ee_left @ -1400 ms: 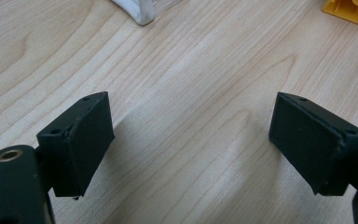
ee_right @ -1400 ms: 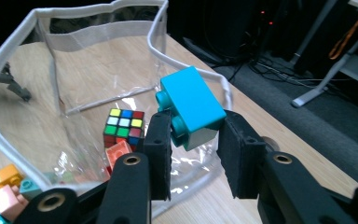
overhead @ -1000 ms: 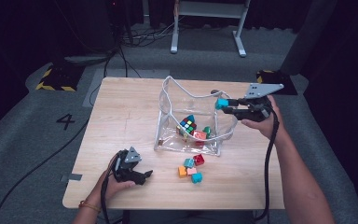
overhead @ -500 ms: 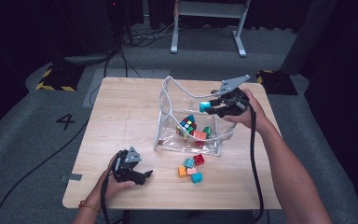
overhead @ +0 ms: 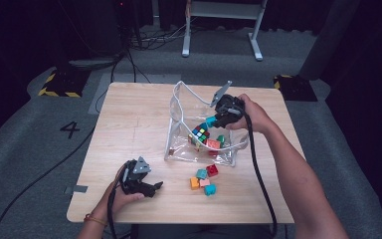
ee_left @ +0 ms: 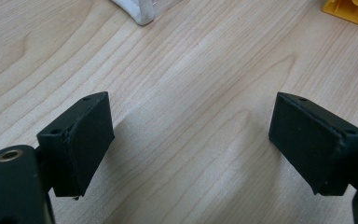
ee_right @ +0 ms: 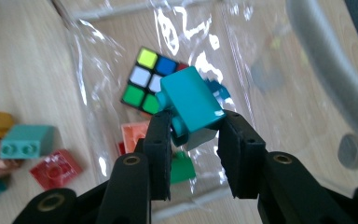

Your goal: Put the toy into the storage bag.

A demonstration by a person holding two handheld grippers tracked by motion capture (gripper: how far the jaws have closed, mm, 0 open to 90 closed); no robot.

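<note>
A pale wooden table (overhead: 134,119) stands on grey carpet in a dark room, with a white metal frame (overhead: 222,20) on the floor beyond its far edge at twelve o'clock.

In the high view the right gripper (overhead: 215,119) hangs over the open mouth of a clear plastic bag (overhead: 179,144) near the middle of the table, its jaws clamped on a teal brick (overhead: 211,121). In the right gripper view the teal brick (ee_right: 192,99) sticks out past the jaw tips; its long axis runs from about five o'clock up toward eleven o'clock, its studs face nine o'clock, and its lower end sits between the jaws. It is held in the air above the bag's contents, not touching them.

Below it, inside the bag, lie a colour cube (ee_right: 150,79) at about eleven o'clock from the jaws, a salmon brick (ee_right: 133,133) and a green piece (ee_right: 182,170). The bag's grey handle (ee_right: 328,65) curves down the frame at two o'clock.

Outside the bag, toward six o'clock in the high view, a loose cluster of small bricks (overhead: 204,178) lies on the table, among them a red brick (overhead: 212,170) and an orange brick (overhead: 194,183).

The left gripper (overhead: 151,188) rests low on the table near the front edge at seven o'clock, well apart from the bag. In the left gripper view its jaws stand wide apart with only bare wood between them.
</note>
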